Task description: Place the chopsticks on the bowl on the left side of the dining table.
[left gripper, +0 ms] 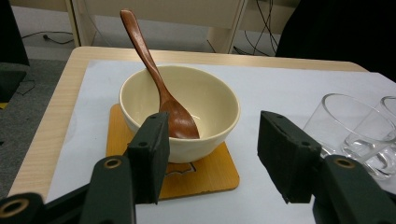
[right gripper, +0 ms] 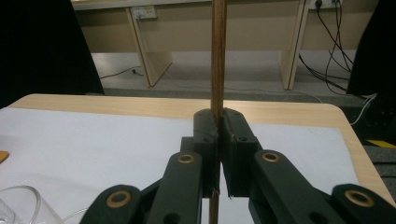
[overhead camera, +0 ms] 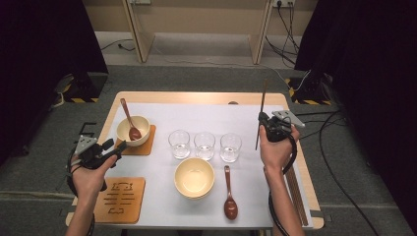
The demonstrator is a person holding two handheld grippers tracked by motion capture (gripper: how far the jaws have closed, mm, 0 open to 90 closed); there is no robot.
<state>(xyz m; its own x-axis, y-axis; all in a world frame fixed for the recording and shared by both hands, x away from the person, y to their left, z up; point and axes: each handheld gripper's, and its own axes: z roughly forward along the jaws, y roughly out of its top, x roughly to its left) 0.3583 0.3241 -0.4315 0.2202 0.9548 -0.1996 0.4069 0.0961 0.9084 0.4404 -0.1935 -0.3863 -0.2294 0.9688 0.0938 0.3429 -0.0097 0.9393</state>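
Holding a thin dark brown wooden chopstick (overhead camera: 261, 115) nearly upright, the right gripper (right gripper: 218, 122) stands above the right side of the pale wooden table (overhead camera: 201, 97) that is covered by a white sheet. Its two black jaws are pressed together on the stick, which passes between them and continues above and below, so the long axis runs almost vertical, the top end leaning a little away from the person. More wooden chopsticks (overhead camera: 294, 189) lie flat along the right edge of the table, just beside the right forearm, with their long axis running toward the person. The left gripper (left gripper: 212, 154) hovers at the left side with its jaws wide apart and nothing between them; it points at the cream ceramic bowl (left gripper: 140, 100) on the orange wooden coaster (left gripper: 212, 175), where a brown wooden spoon (left gripper: 161, 88) leans. I judge that the right hand, being the nearer one, must tilt the stick from vertical to flat before it can be laid down.
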